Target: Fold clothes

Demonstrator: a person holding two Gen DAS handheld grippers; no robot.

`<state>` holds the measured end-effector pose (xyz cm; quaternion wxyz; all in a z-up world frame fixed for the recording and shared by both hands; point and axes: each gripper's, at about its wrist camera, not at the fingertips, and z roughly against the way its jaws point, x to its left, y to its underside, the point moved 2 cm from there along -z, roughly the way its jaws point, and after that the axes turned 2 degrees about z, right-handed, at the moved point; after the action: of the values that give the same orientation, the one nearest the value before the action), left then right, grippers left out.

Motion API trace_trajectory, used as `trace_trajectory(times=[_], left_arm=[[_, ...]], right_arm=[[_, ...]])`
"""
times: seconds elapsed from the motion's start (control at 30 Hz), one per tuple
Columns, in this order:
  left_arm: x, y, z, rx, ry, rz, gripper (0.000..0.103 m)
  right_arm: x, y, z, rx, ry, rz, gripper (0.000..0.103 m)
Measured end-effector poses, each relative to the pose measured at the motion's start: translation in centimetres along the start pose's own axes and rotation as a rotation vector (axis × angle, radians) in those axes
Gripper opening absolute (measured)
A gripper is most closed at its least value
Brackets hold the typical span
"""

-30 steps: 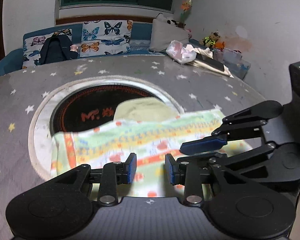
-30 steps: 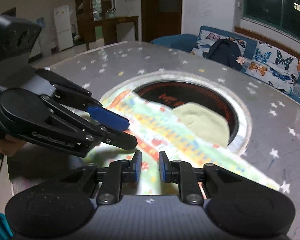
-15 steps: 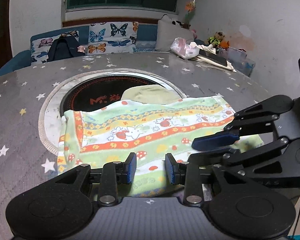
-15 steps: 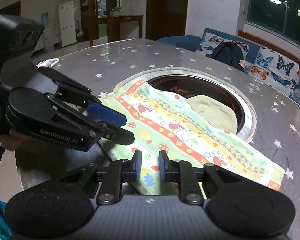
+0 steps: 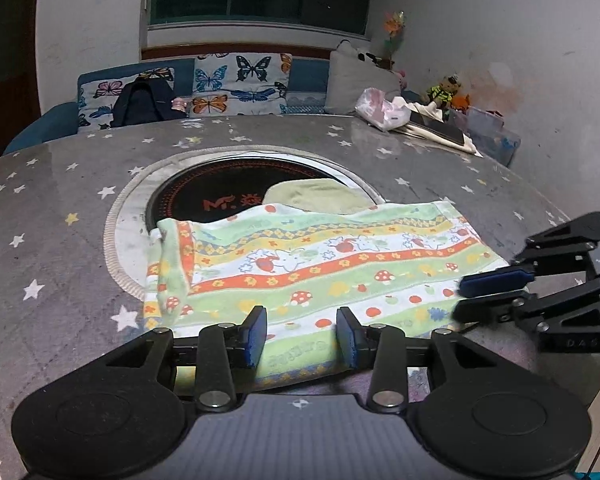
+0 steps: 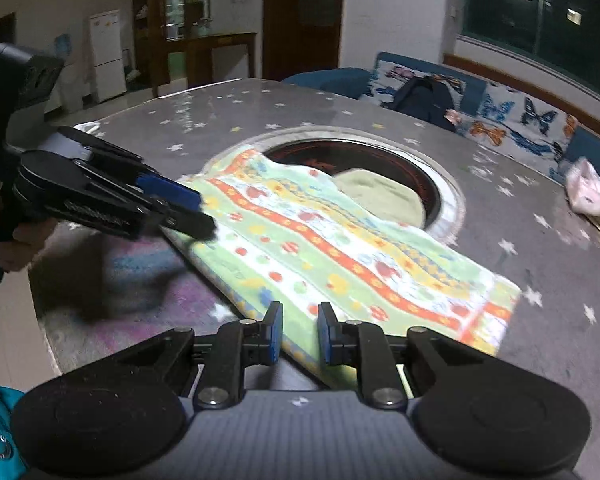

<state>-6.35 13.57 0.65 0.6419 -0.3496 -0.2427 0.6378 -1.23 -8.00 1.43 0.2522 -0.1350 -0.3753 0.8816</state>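
Note:
A striped, cartoon-printed cloth [image 5: 340, 264] [image 6: 340, 248] lies flat on the star-patterned table [image 5: 60, 208], its far edge over the round black hotplate [image 5: 204, 200]. My left gripper [image 5: 300, 334] sits at the cloth's near edge. Its jaws are opening and the pads stand clear of the fabric between them. At the cloth's other near corner, my right gripper [image 6: 300, 334] is shut narrowly on the edge. Each gripper shows in the other's view: the left gripper [image 6: 200, 214] and the right gripper [image 5: 462, 300].
A pale green cloth [image 5: 316, 196] rests on the hotplate behind the printed one. A pink bag [image 5: 376, 108] and papers sit at the table's far right. A sofa with butterfly cushions [image 5: 236, 80] stands behind. The table's near edge is just under my grippers.
The cloth, held up a second ago, has been drawn toward me and laid flat. My left jaws have widened. The right gripper has slid to the right in the left wrist view.

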Motion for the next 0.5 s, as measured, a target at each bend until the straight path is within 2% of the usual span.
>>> trace_trajectory(times=[0.37, 0.5], left_arm=[[1.3, 0.5, 0.2, 0.014, -0.007, 0.035, 0.047], [1.4, 0.0, 0.6, 0.017, -0.011, 0.045, 0.047]], right_arm=[[-3.0, 3.1, 1.9, 0.042, 0.052, -0.102, 0.017], [-3.4, 2.5, 2.7, 0.028, 0.055, -0.101, 0.017]])
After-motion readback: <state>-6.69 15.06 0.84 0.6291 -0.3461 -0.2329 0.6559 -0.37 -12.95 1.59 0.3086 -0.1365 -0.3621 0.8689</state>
